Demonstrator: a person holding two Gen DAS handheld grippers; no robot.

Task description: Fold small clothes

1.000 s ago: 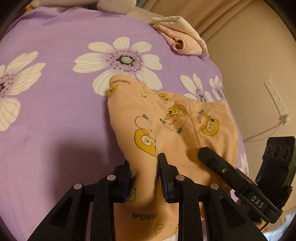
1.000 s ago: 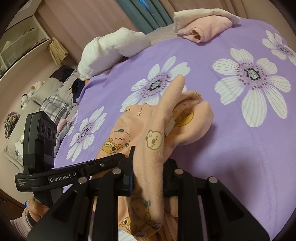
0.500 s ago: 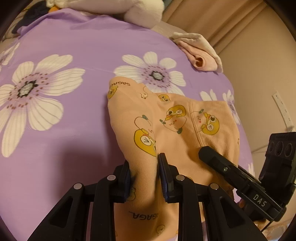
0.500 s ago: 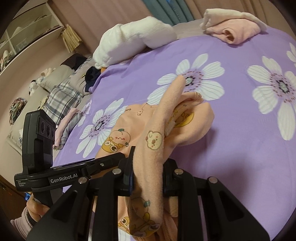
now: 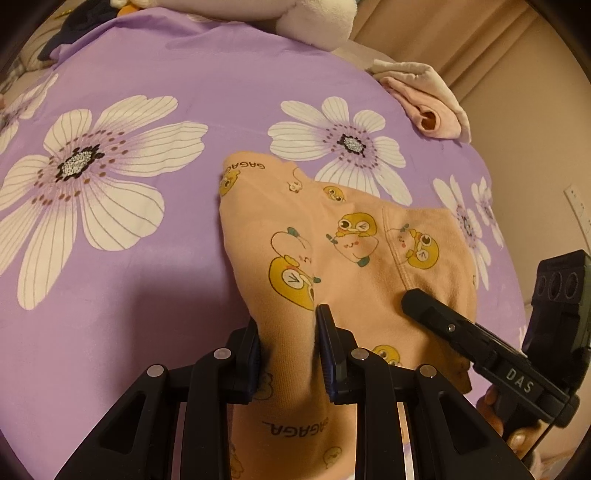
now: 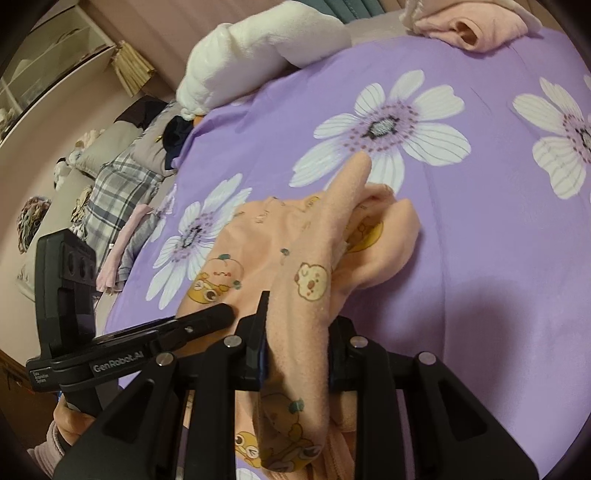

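A peach garment with yellow cartoon prints lies partly spread on the purple flowered sheet. My left gripper is shut on a bunched fold at the garment's near edge. In the right wrist view the same garment rises in a thick ridge between the jaws of my right gripper. Those jaws are opening, though the pads still touch the fabric. Each gripper shows in the other's view: the right one lies over the cloth, and the left one sits just beside the right.
A folded pink garment lies at the far corner of the bed, also seen as the pink garment. A white plush pillow sits at the head. Plaid clothes pile beside the bed. A wall outlet is at right.
Both grippers have shifted sideways across the bed with the garment still in them. More of the sheet and its flowers shows at the left now.
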